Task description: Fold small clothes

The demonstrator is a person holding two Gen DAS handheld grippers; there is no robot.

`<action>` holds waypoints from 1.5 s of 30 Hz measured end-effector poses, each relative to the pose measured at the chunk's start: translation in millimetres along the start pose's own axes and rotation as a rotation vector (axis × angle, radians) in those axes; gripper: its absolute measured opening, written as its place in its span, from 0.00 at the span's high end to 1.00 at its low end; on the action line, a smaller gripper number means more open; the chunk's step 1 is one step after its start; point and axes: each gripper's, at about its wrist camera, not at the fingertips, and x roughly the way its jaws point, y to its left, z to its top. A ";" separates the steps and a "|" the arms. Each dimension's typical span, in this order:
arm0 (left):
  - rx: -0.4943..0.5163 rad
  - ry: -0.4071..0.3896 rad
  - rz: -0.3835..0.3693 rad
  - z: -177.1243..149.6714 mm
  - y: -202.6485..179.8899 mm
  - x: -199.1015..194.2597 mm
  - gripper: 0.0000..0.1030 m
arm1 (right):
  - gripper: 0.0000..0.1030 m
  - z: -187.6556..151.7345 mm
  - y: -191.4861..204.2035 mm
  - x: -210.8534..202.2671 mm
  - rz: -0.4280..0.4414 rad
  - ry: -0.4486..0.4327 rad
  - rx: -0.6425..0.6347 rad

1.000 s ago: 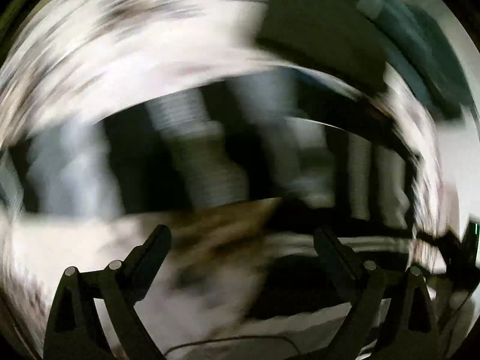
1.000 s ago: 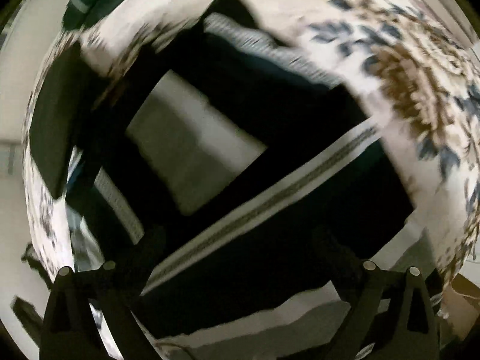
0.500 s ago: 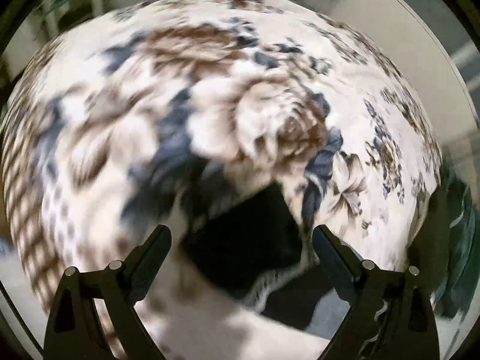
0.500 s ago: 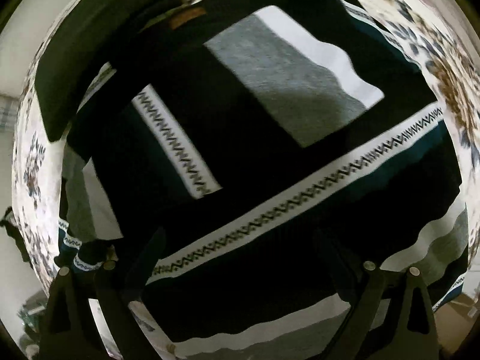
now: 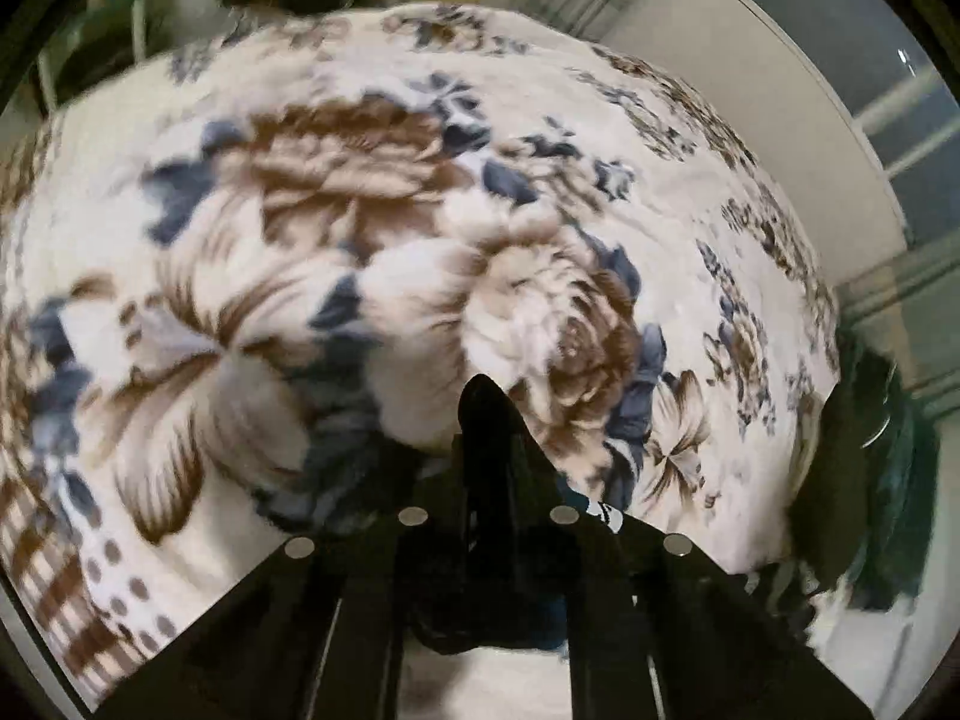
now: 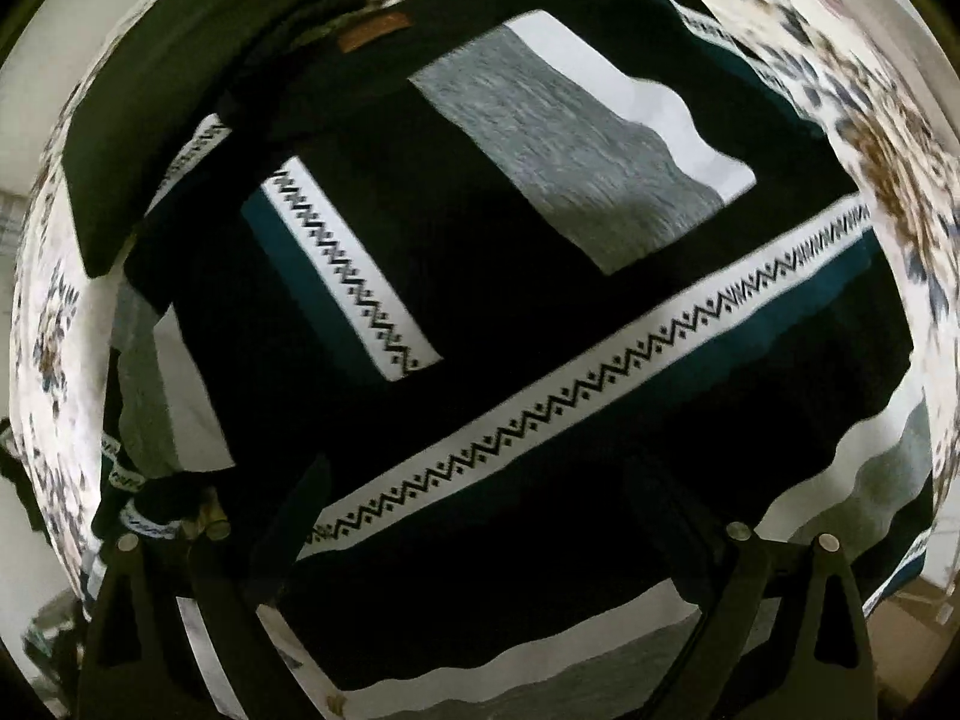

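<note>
A black sweater [image 6: 498,312] with white zigzag bands, teal stripes and a grey panel lies spread on a floral blanket in the right wrist view. My right gripper [image 6: 474,480] is open just above its lower part, holding nothing. In the left wrist view my left gripper [image 5: 486,414] is shut on a dark edge of the sweater [image 5: 492,612], which bunches between and under the fingers over the floral blanket [image 5: 360,252].
A folded black garment [image 6: 174,78] lies beyond the sweater at the upper left. A dark green garment pile [image 5: 870,480] sits at the blanket's right edge. A white wall and window [image 5: 840,90] stand behind the bed.
My left gripper has closed from wide open onto the sweater's dark edge. The right gripper has stayed open over the sweater and shifted only slightly.
</note>
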 end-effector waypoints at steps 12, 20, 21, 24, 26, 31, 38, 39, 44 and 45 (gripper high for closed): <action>-0.342 0.145 -0.110 -70.5 44.8 -12.0 0.31 | 0.03 -6.0 -5.1 -5.0 0.009 -0.030 0.011; -0.196 -0.005 -0.020 -49.1 -18.3 16.1 0.94 | 0.03 13.6 -28.2 -13.2 -0.019 -0.061 -0.008; -0.147 -0.014 -0.007 -45.6 -31.9 14.9 0.94 | 0.03 17.1 -32.2 -15.0 -0.042 -0.075 -0.022; 0.025 -0.047 -0.003 -42.0 -84.6 0.4 0.94 | 0.03 27.9 -41.2 -19.7 -0.082 -0.116 -0.054; 0.138 -0.057 -0.017 -45.3 -128.1 -10.4 0.95 | 0.03 35.2 -41.6 -20.6 -0.056 -0.123 -0.053; 0.368 -0.024 -0.120 -88.2 -255.1 -28.4 0.95 | 0.03 63.3 -54.4 -28.2 0.040 -0.115 -0.020; 0.625 0.237 -0.357 -265.5 -465.6 12.8 0.95 | 0.03 102.0 -117.8 -49.9 0.108 -0.128 0.045; 0.658 0.269 -0.375 -292.4 -489.0 21.7 0.94 | 0.03 109.1 -130.9 -52.0 0.108 -0.126 0.064; 0.847 0.434 -0.437 -435.3 -591.8 74.4 0.94 | 0.03 128.7 -212.5 -58.1 0.123 -0.103 0.211; 0.872 0.452 -0.427 -454.3 -602.2 81.2 0.93 | 0.03 132.2 -225.0 -56.8 0.127 -0.090 0.229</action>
